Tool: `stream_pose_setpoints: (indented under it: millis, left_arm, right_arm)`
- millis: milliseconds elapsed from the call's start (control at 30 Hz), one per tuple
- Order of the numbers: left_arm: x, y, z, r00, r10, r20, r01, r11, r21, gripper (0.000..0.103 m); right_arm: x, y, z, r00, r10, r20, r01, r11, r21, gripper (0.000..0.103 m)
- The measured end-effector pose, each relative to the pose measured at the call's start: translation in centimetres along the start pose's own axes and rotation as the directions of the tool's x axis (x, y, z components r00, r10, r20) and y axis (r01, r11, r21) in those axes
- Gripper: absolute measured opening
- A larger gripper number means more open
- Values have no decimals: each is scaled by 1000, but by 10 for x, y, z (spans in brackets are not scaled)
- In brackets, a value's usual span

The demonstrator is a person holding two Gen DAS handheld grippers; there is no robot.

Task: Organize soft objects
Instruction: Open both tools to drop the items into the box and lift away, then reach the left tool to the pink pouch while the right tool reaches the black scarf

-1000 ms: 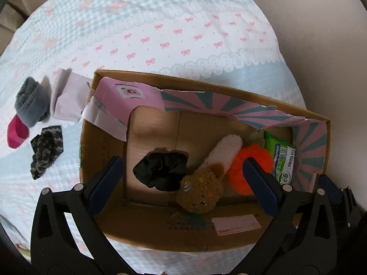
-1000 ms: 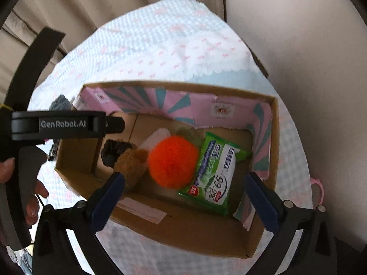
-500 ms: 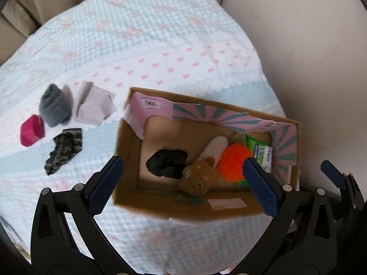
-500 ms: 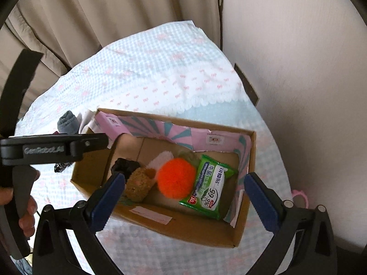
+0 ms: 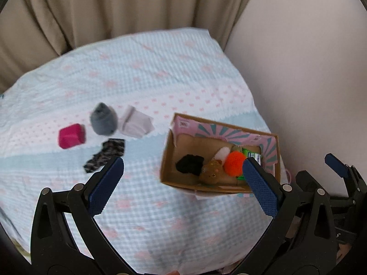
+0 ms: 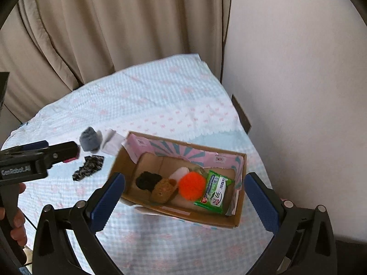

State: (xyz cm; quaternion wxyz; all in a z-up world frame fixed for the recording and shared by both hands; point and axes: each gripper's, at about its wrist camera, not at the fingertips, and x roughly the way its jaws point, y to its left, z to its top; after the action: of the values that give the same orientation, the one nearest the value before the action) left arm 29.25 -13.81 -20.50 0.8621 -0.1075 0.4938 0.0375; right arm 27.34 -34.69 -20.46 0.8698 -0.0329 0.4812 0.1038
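An open cardboard box point(image 5: 169, 176) point(image 6: 206, 217) sits on the bed at the right. It holds a black cloth point(image 5: 190, 164) point(image 6: 148, 180), a brown plush point(image 5: 211, 171) point(image 6: 163, 190), an orange pompom point(image 5: 234, 162) point(image 6: 191, 185) and a green wipes pack point(image 6: 214, 191). Left of the box lie a grey rolled sock point(image 5: 103, 118) point(image 6: 90, 138), a pale folded cloth point(image 5: 135, 125), a magenta block point(image 5: 71, 136) and a dark patterned cloth point(image 5: 105, 154) point(image 6: 88, 165). My left gripper point(image 5: 181, 183) is open and empty, high above the bed. My right gripper point(image 6: 183, 197) is open and empty above the box.
The bed has a pale blue cover with pink bows point(image 5: 149, 73). Beige curtains point(image 6: 114, 23) hang behind it and a plain wall point(image 6: 298, 80) stands at the right. The left gripper's handle and a hand point(image 6: 16, 183) show in the right wrist view.
Both grippers have risen and pulled back from the box, so the box looks smaller and the loose items on the bed have come into fuller view. Both stay open.
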Motion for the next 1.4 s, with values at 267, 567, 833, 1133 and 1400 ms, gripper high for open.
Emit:
stream_pose_setpoints:
  millis: [267, 567, 833, 1133, 1400]
  left_arm:
    - [-81, 47, -23, 990, -20, 142, 16, 999, 27, 103]
    - [-151, 111, -52, 961, -43, 274, 11, 993, 120, 103]
    - [-171, 180, -61, 953, -84, 291, 43, 989, 144, 103]
    - [-142, 267, -55, 960, -122, 251, 68, 975, 212, 103]
    - [-71, 340, -38, 977, -121, 177, 69, 959, 276, 103]
  right_arm:
    - [-67, 44, -4, 994, -54, 91, 52, 999, 15, 103]
    - [-120, 118, -24, 970, -123, 210, 121, 992, 23, 103]
    - [-135, 172, -34, 953, -160, 257, 138, 985, 101, 103]
    - [-111, 238, -32, 967, -165, 195, 143, 982, 124, 103]
    - [-47, 292, -28, 981, -160, 113, 142, 978, 150, 103]
